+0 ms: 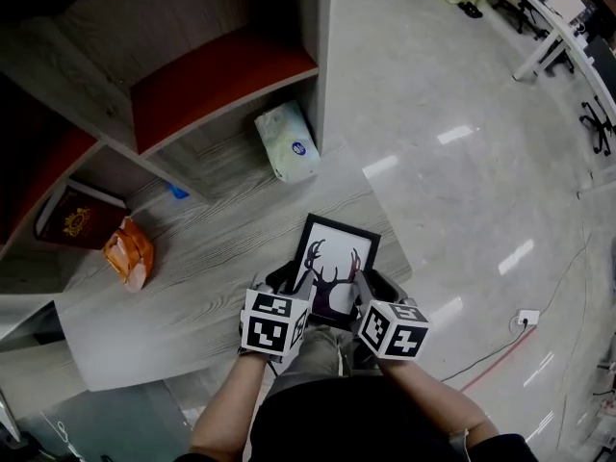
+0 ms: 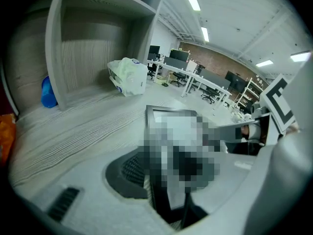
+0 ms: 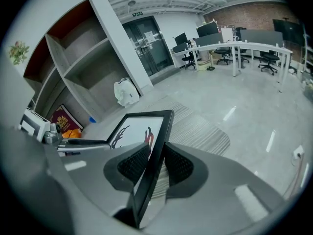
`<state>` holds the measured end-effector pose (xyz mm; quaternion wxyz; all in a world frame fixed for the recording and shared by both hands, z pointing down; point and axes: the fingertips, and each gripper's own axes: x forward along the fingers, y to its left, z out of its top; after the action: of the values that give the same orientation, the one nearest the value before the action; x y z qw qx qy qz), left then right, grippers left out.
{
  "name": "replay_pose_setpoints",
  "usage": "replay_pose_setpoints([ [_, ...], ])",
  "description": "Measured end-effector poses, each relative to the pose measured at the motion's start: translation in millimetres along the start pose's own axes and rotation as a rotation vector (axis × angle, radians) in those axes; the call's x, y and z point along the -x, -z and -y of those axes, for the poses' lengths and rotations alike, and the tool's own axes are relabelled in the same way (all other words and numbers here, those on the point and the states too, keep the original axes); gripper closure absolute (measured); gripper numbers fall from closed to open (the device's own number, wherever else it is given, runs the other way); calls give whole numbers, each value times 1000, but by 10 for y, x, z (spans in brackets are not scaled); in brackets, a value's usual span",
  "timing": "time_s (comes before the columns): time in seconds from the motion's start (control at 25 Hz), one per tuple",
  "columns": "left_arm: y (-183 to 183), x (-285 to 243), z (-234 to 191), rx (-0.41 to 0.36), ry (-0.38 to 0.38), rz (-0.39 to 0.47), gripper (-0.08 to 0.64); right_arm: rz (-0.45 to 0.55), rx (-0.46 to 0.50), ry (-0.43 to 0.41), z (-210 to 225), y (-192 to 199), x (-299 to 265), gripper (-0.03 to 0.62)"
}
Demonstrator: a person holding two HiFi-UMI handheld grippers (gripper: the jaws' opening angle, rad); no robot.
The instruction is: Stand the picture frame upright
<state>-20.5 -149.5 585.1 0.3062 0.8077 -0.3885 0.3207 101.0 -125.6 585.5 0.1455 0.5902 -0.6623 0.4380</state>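
Forearms are seen nearest, at the bottom of the head view, one behind each gripper. The left gripper (image 1: 284, 285) is clamped on the left long side of the picture frame (image 1: 332, 268), close to its near corner. Its own view shows the rail seated against the ribbed pad. The right gripper (image 3: 155, 165) is closed across the thickness of the right long side, with one pad on the glass face and the other on the back.

The frame is thus held at its near end by both grippers, neither noticeably nearer than the other. Its long axis runs straight away from them, near to far, over the near right part of the table (image 1: 192, 287). The face is turned upward, and the antlers in the print point toward the far end. The near short edge is therefore judged to be the bottom. Whether the far edge rests on the table or hangs just above it cannot be told.

The coming move is judged to turn on this layout: the far end must be swung up about the gripped near edge.

Farther left on the table an orange bag (image 1: 130, 253) and a dark red book (image 1: 75, 218) are seen, well apart from the frame. Beyond the frame a tissue pack (image 1: 287, 141) lies against the shelf unit (image 1: 212, 75).
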Motion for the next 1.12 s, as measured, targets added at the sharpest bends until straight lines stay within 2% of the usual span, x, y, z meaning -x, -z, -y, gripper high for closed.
replay_pose_setpoints([
  [0.28,-15,44,61,52,-58,32,423,19,-24,-30,32,-76,54,511],
  [0.48,-51,115,88,77,-95,75,426,47,5,-51,11,-140,101,511],
  [0.76,-203,343,61,132,-152,184,448,75,43,-104,-114,-235,175,514],
  [1.12,-153,599,11,189,-214,247,457,100,89,-169,-317,-336,271,522],
])
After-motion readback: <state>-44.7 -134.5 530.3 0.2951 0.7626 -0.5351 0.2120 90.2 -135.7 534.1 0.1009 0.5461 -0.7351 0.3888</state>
